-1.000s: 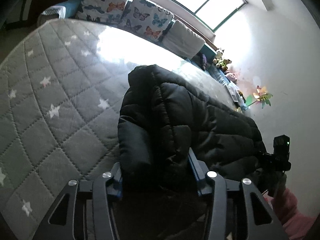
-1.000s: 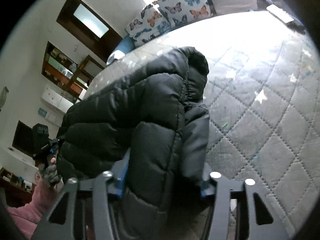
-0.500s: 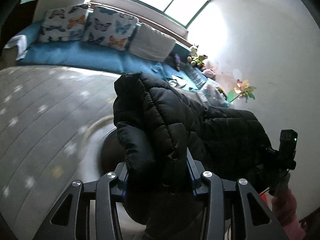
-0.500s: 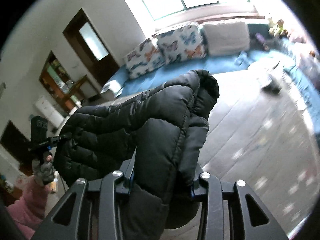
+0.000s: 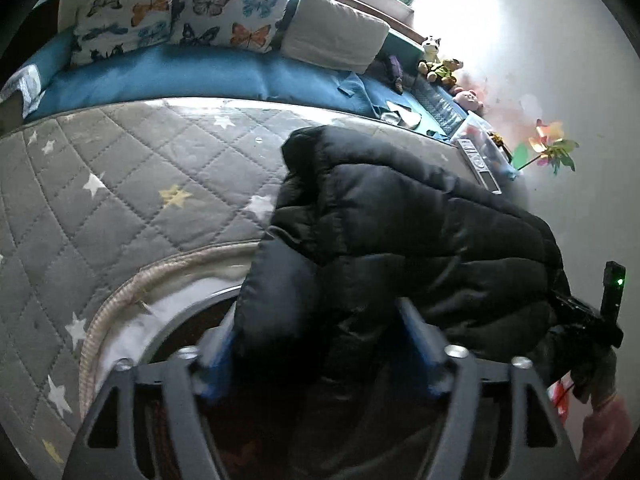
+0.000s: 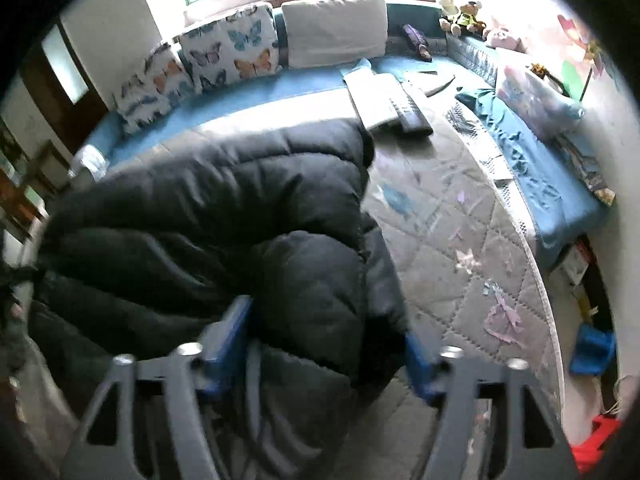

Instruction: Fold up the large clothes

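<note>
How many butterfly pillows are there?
2 butterfly-print pillows, side by side against the window wall: one at the left, one next to the plain white pillow. More may be hidden.

Your jacket point(image 5: 400, 232) is black quilted puffer cloth with a faint sheen; the mattress point(image 5: 120, 200) under it is matt grey stitched fabric, the cushions point(image 5: 224, 16) printed cotton.

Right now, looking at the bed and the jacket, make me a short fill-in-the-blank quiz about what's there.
1. The puffy jacket lying on the mattress is ____ in colour.
2. The two patterned cushions by the window are printed with ____.
3. The grey quilted mattress is dotted with small ____.
4. The bench pad under the cushions is ____ in colour.

Missing words: black; butterflies; stars; blue
</note>
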A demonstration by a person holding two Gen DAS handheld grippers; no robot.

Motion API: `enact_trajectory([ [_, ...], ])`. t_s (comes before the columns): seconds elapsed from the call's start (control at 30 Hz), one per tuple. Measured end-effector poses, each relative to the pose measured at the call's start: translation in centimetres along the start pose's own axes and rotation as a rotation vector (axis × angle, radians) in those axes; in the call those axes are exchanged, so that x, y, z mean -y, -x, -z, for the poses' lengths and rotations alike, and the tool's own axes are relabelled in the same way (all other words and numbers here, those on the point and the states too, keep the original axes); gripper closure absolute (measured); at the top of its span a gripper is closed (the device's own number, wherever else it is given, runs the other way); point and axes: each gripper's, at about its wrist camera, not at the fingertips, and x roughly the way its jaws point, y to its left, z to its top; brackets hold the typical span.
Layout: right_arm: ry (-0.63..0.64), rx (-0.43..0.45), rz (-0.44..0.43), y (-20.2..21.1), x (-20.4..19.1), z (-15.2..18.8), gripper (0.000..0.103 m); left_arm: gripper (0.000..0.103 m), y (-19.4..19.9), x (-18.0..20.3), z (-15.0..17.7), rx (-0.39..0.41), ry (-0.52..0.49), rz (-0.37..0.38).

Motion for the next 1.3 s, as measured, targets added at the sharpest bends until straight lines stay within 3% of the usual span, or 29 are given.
enact_trajectory([
  [0.07, 0.024, 0.001, 0.029, 0.5, -0.5, -0.2, 0.018, 0.019, 0.8, 0.7, 0.3, 0.006, -0.035, -0.035],
  [0.17, 0.106, 0.049, 0.15, 3.1, -1.4, -0.5, 0.018, 0.02, 3.4, 1.9, 1.2, 0.039, -0.123, -0.131],
  [0.23, 0.129, 0.096, 0.215, 5.1, -2.4, -0.5, 0.018, 0.021, 5.7, 3.0, 1.6, 0.085, -0.153, -0.156],
  [0.37, 0.164, 0.189, 0.252, 8.1, -4.0, -0.1, 0.018, 0.02, 9.1, 5.3, 3.2, 0.133, -0.172, -0.166],
  [0.5, 0.237, 0.138, 0.138, 7.3, -5.8, 1.1, 0.018, 0.02, 9.3, 7.1, 5.3, 0.098, -0.217, -0.177],
  [0.63, 0.27, 0.01, 0.174, 3.1, -6.1, 3.3, 0.018, 0.02, 5.6, 6.2, 7.5, 0.0, -0.206, -0.231],
  [0.73, 0.265, -0.043, 0.186, 1.3, -6.0, 4.5, 0.018, 0.02, 4.6, 4.9, 8.7, -0.031, -0.161, -0.196],
  [1.03, 0.248, 0.136, 0.15, 7.2, -8.7, 6.5, 0.018, 0.02, 11.7, 6.4, 12.1, 0.094, -0.213, -0.197],
  [1.3, 0.214, 0.266, 0.093, 9.4, -11.7, 10.8, 0.018, 0.02, 17.7, 9.5, 18.1, 0.151, -0.268, -0.156],
])
